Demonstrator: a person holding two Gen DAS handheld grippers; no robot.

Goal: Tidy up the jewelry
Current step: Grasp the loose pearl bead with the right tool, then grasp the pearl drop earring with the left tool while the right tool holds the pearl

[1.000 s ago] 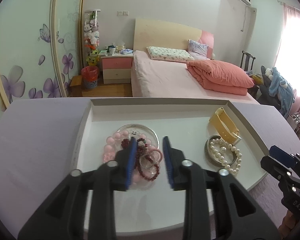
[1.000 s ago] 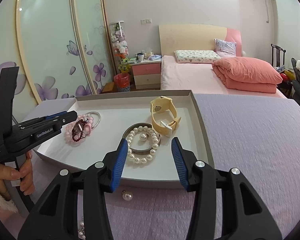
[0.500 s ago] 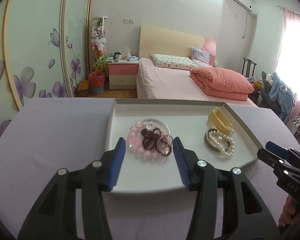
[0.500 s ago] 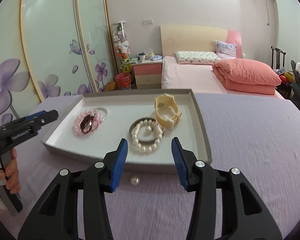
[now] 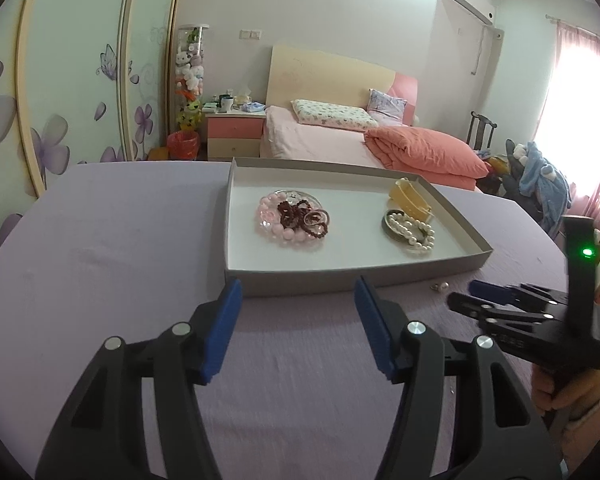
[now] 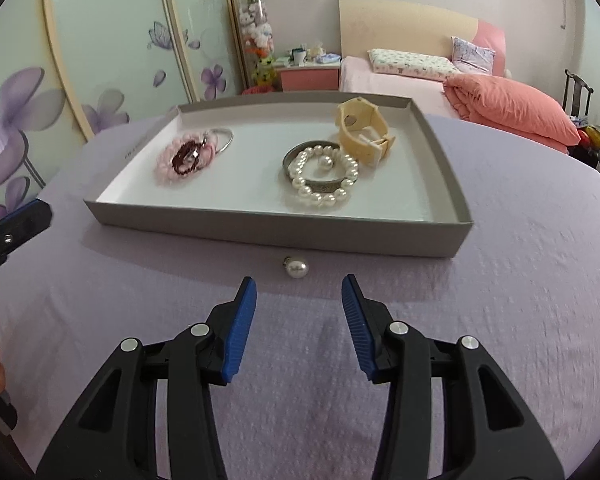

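A grey tray point(image 6: 260, 236) on the purple cloth holds a pink bead bracelet with dark red beads point(image 6: 186, 158), a pearl bracelet on a metal bangle point(image 6: 324, 178) and a cream watch point(image 6: 362, 130). A loose pearl earring point(image 6: 297, 269) lies on the cloth just in front of the tray. My right gripper point(image 6: 299, 300) is open and empty, just short of the pearl. My left gripper point(image 5: 298, 304) is open and empty, in front of the tray point(image 5: 340, 280). The pink bracelet point(image 5: 290, 220), pearl bracelet point(image 5: 410, 232) and earring point(image 5: 440, 287) also show in the left wrist view.
The purple cloth point(image 6: 520, 280) covers a round table. Behind it stand a bed with a coral duvet point(image 5: 420, 152), a nightstand point(image 5: 236, 132) and floral wardrobe doors point(image 6: 112, 52). The right gripper's body point(image 5: 520, 320) sits at the right in the left wrist view.
Both grippers have drawn back from over the tray to the cloth in front of it. The left jaws have opened wider. The loose pearl now lies just ahead of the right gripper.
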